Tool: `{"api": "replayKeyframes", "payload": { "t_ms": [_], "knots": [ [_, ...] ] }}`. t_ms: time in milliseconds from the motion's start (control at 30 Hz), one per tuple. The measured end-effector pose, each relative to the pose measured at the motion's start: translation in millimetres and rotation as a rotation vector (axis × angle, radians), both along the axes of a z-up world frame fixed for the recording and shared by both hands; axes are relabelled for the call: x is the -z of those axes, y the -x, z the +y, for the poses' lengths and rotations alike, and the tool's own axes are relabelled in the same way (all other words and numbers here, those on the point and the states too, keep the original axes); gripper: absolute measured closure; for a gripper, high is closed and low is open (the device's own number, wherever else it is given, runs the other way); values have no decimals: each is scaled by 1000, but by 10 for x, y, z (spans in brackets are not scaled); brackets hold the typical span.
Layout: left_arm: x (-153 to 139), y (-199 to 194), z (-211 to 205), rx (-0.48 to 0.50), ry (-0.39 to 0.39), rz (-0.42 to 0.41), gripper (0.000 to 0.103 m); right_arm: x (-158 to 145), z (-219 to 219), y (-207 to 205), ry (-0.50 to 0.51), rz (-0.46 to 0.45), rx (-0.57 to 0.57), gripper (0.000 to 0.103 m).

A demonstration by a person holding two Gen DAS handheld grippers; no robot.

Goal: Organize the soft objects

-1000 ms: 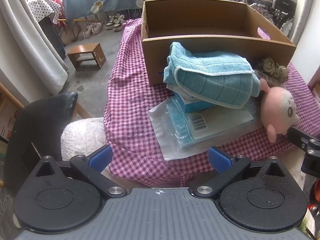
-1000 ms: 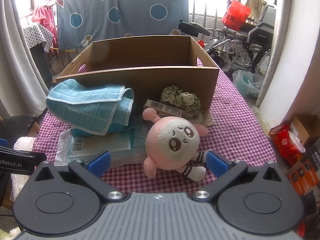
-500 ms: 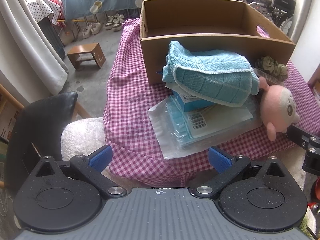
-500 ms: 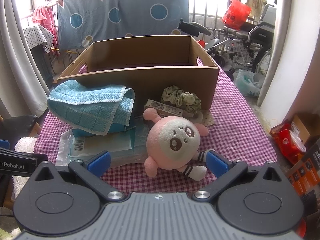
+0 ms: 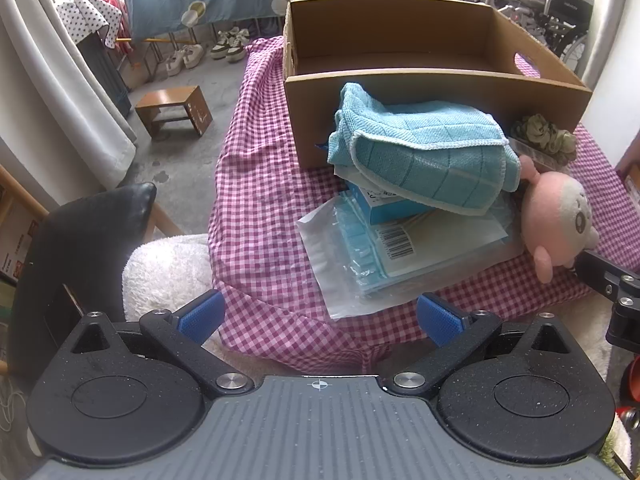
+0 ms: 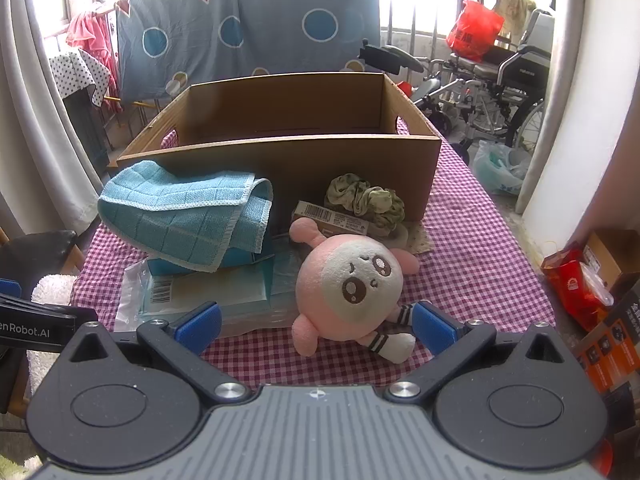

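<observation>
The table [image 6: 472, 240] carries a pink-and-white checked cloth [image 5: 260, 208] that hangs over its near edge. At the far side of the table stands an open cardboard box [image 6: 304, 156]; its interior shows bare cardboard in both views. The soft objects lie in front of the box, on the cloth. A folded blue towel [image 6: 188, 216] rests on top of a small blue carton [image 5: 388, 204], which in turn lies on a clear plastic packet [image 5: 360, 256] holding flat blue items and a barcode label. The towel leans against the near wall of the box. Right of this stack lies a pink plush doll [image 6: 352, 284], face up, touching the packet's edge. Behind the doll a green scrunchie [image 6: 366, 200] sits on a flat brown carton [image 6: 328, 216], close against the box wall. The left gripper [image 5: 318, 316] is held off the near edge of the table, its blue pads wide apart and nothing between them. The right gripper [image 6: 316, 322] is likewise released, its pads spread on either side of the doll's lower body without touching it; the doll's striped leg [image 6: 386, 340] lies just beside the right-hand pad.
</observation>
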State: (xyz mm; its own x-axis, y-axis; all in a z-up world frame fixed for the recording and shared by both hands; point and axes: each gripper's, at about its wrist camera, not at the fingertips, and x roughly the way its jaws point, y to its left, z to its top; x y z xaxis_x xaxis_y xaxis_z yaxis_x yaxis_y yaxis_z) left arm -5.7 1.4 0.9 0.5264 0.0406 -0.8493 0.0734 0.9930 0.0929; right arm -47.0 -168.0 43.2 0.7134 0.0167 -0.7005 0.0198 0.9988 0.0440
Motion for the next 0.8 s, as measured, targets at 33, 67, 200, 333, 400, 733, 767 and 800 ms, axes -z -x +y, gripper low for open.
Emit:
{"api": "replayKeyframes", "payload": {
  "t_ms": [33, 67, 200, 333, 400, 733, 767, 800],
  "knots": [
    [-1, 2, 5, 0, 0, -1, 1, 0, 1, 0, 0, 0, 0, 0],
    [-2, 1, 7, 0, 0, -1, 1, 1, 1, 0, 1, -1, 0, 0],
    [-2, 0, 7, 0, 1, 0, 1, 0, 0, -3, 0, -4, -1, 0],
    [-2, 1, 8, 0, 0, 0, 1, 1, 1, -3, -2, -2, -2, 0],
    [-1, 2, 9, 0, 0, 0, 1, 3, 0, 0, -3, -2, -2, 0],
    [13, 16, 20, -2, 0, 1, 1, 3, -1, 4, -3, -1, -2, 0],
    [16, 19, 24, -2, 1, 1, 1, 3, -1, 5, -3, -1, -2, 0],
    [19, 21, 29, -2, 1, 1, 1, 3, -2, 7, -3, -2, -2, 0]
  ]
}}
